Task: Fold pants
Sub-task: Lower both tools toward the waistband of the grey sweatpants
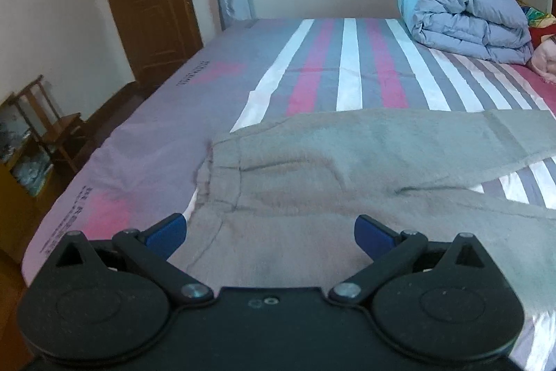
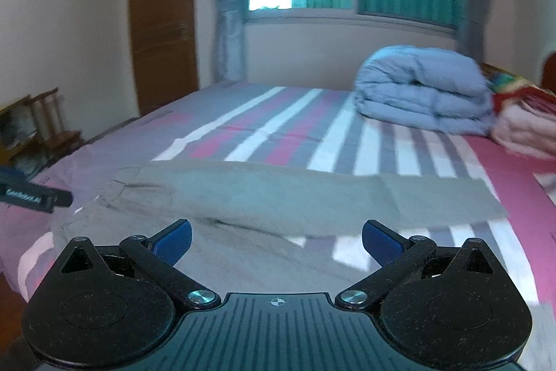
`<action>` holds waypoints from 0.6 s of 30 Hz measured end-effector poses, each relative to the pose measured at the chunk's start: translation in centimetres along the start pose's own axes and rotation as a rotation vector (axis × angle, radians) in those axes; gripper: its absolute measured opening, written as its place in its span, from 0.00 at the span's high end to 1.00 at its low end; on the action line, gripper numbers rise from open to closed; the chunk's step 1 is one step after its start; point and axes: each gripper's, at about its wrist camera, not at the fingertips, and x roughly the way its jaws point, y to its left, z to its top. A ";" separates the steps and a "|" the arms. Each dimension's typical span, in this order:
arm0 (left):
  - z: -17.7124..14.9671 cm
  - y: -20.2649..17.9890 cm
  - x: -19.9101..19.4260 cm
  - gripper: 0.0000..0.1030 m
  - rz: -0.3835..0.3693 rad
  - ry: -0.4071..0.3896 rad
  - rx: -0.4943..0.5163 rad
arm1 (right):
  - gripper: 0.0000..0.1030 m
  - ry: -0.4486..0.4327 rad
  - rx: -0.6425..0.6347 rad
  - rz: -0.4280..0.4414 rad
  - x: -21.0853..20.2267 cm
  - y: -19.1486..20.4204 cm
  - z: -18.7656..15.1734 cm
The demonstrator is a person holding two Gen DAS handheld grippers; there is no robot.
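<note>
Grey pants spread on the striped bed, not yet folded.

The pants (image 1: 312, 162) lie flat across the lower middle of both views, legs running right, ready for folding. The left hand-held gripper (image 1: 271, 232) and right hand-held gripper (image 2: 276, 237) each hover above them, blue pads spread wide, holding nothing.

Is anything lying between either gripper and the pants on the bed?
Nothing visible. The grey pants lie spread flat on the striped bed sheet, directly ahead of the open left gripper and open right gripper. The folded blue quilt sits well beyond them.
</note>
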 end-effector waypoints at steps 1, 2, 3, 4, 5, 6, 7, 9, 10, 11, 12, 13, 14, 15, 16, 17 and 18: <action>0.6 0.3 0.9 0.06 -0.009 0.001 0.005 | 0.00 0.007 -0.017 0.010 1.1 0.0 0.6; 1.3 0.6 1.7 0.06 -0.003 0.001 0.013 | 0.00 0.010 -0.030 0.021 2.1 0.1 1.1; 1.9 0.9 2.5 0.07 0.004 0.000 0.022 | 0.00 0.016 -0.044 0.032 3.3 0.1 1.7; 2.5 1.2 3.5 0.08 0.007 0.000 0.033 | 0.00 0.028 -0.059 0.051 4.6 0.1 2.3; 3.0 1.5 4.3 0.10 0.014 0.001 0.039 | 0.00 0.037 -0.073 0.067 5.7 0.1 2.8; 3.6 1.7 5.2 0.11 0.015 0.008 0.045 | 0.00 0.043 -0.093 0.082 7.2 0.1 3.4; 4.1 2.1 6.3 0.13 0.013 0.021 0.045 | 0.00 0.052 -0.111 0.093 8.5 0.1 4.0; 5.3 3.0 8.7 0.15 0.034 0.046 0.039 | 0.00 0.067 -0.138 0.121 10.8 0.3 4.7; 5.8 3.5 10.0 0.15 0.042 0.059 0.030 | 0.00 0.075 -0.157 0.138 12.3 0.4 5.1; 6.3 4.1 11.3 0.14 0.065 0.066 0.013 | 0.00 0.084 -0.172 0.151 13.7 0.5 5.5; 6.9 4.7 12.5 0.14 0.088 0.074 0.002 | 0.00 0.099 -0.183 0.170 15.5 0.6 5.9; 7.4 5.3 14.0 0.14 0.103 0.079 -0.008 | 0.00 0.112 -0.188 0.183 16.8 0.7 6.1; 7.7 5.7 15.1 0.13 0.112 0.081 -0.006 | 0.00 0.128 -0.199 0.198 18.5 0.7 6.4; 8.0 6.1 16.5 0.12 0.119 0.094 0.004 | 0.00 0.142 -0.210 0.210 19.9 0.7 6.6; 8.2 6.5 17.5 0.12 0.129 0.106 0.014 | 0.00 0.157 -0.227 0.229 21.6 0.7 6.9; 8.5 6.9 18.9 0.12 0.131 0.122 0.018 | 0.00 0.168 -0.242 0.240 23.1 0.8 7.1; 8.7 7.4 20.1 0.12 0.123 0.135 0.013 | 0.00 0.181 -0.265 0.249 24.9 1.0 7.3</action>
